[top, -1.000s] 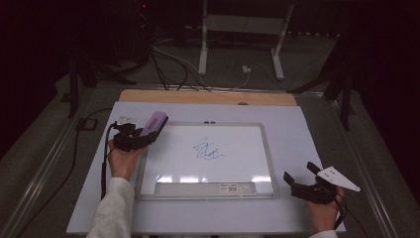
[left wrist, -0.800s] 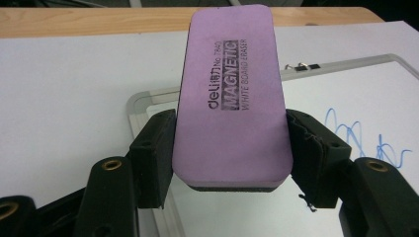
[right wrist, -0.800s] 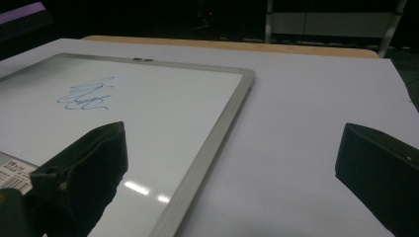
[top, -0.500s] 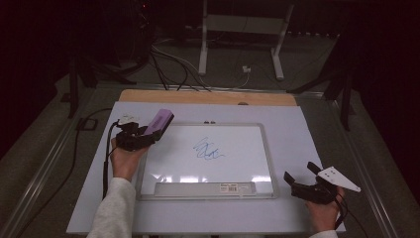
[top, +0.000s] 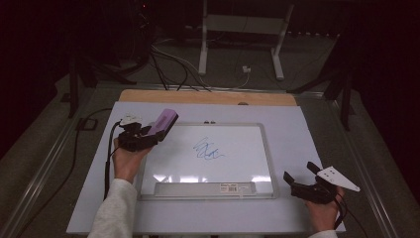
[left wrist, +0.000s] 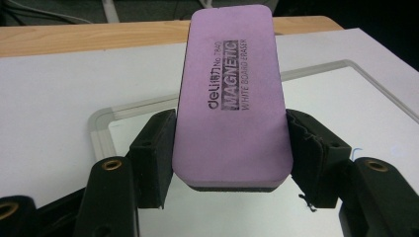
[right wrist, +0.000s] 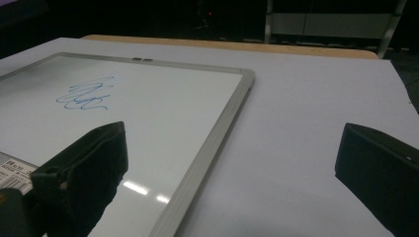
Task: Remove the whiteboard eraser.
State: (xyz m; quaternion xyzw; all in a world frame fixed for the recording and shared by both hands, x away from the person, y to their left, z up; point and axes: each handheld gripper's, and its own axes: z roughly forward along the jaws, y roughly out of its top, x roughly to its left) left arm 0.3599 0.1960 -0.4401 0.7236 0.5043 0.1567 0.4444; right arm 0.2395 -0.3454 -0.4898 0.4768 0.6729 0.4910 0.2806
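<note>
Since the earlier frame, the left gripper [top: 148, 135] has carried the eraser [top: 162, 122] slightly up-right, over the whiteboard's [top: 247, 130] top-left corner, jaws clamped on its sides. Blue scribble [top: 208, 149] sits mid-board. Right gripper [top: 300, 174] rests beside the board, jaws apart.
</note>
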